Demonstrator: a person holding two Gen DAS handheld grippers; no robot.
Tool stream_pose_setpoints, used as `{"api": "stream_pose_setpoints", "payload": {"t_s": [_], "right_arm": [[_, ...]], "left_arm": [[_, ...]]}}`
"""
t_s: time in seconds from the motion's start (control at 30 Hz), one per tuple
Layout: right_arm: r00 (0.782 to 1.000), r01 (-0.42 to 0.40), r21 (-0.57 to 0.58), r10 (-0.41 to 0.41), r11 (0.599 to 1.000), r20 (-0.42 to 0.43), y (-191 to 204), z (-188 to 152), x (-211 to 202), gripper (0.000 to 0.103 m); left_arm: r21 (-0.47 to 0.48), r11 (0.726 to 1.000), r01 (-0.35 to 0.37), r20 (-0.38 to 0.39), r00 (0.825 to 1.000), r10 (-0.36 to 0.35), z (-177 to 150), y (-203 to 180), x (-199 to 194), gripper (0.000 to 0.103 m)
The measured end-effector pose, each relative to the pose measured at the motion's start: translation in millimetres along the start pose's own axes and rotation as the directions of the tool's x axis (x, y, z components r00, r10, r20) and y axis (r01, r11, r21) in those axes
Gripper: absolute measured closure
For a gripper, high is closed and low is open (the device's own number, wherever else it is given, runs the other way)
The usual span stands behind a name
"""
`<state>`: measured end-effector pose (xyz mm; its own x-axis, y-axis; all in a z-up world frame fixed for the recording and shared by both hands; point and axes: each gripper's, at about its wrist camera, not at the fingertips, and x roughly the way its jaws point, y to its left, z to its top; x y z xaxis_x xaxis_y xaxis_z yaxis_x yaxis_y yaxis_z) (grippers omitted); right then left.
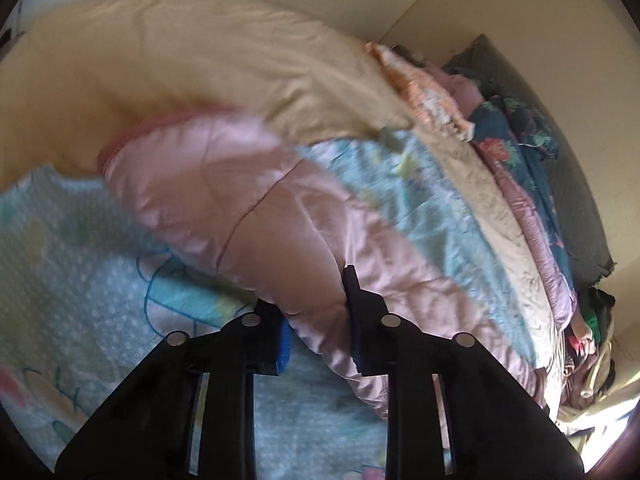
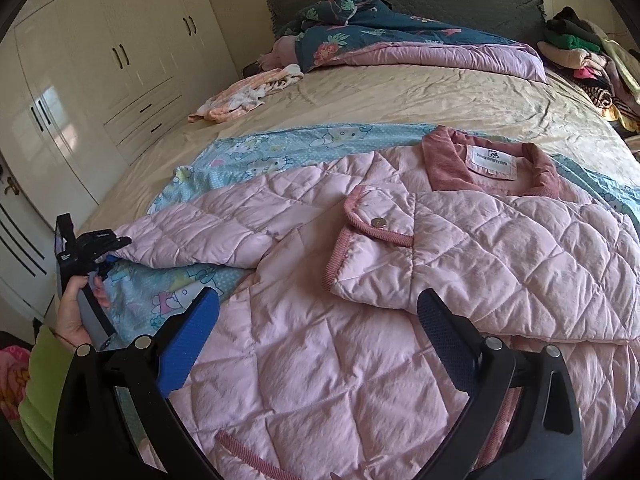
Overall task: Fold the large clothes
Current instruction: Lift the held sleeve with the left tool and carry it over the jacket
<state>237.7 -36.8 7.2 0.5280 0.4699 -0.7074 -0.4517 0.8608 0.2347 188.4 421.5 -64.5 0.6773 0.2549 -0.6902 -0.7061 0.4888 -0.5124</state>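
- At the far left of the right wrist view, a hand (image 2: 74, 312) in a green sleeve (image 2: 42, 384) holds the left gripper (image 2: 116, 246), whose jaws pinch the cuff of the pink quilted jacket's (image 2: 360, 340) outstretched sleeve (image 2: 192, 232).
- The left wrist view confirms it: pink fabric is bunched between that gripper's fingers, though motion blur hides detail.
- Centre: the jacket lies face up on a blue cartoon-print sheet (image 2: 280, 148) on the bed (image 2: 400, 92); the other sleeve already appears folded across the chest.
- Near right: the right gripper (image 2: 316, 340) hovers over the body, jaws wide apart, holding nothing.
- Judged roughly midway; the held sleeve and the body folds remain.
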Motion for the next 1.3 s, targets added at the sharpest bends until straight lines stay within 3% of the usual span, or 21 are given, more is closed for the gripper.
{"api": "stream_pose_setpoints", "payload": {"t_s": [0.3,0.6,1.13,1.3], "right_arm": [[0.998,0.008,0.077,-0.012,0.997,0.059,-30.0,-6.2,-39.8,0.004],[0.992,0.0,0.136,-0.018,0.991,0.128,-61.2,-12.2,-89.6,0.004],[0.971,0.013,0.255,-0.073,0.967,0.227,-133.1,-33.7,-165.2,0.004],[0.967,0.016,0.29,-0.089,0.957,0.24,-151.0,-43.0,-179.1,0.004]], "left_arm": [[0.188,0.971,0.144,0.129,0.977,-0.17,7.4,-89.9,-91.3,0.093],[0.338,0.908,0.249,0.143,0.94,-0.311,-14.8,-177.5,-153.4,0.094],[0.506,0.806,0.308,0.097,0.908,-0.408,-88.1,-280.3,-187.3,0.094],[0.564,0.759,0.325,0.067,0.898,-0.434,-118.8,-306.5,-187.7,0.094]]}}
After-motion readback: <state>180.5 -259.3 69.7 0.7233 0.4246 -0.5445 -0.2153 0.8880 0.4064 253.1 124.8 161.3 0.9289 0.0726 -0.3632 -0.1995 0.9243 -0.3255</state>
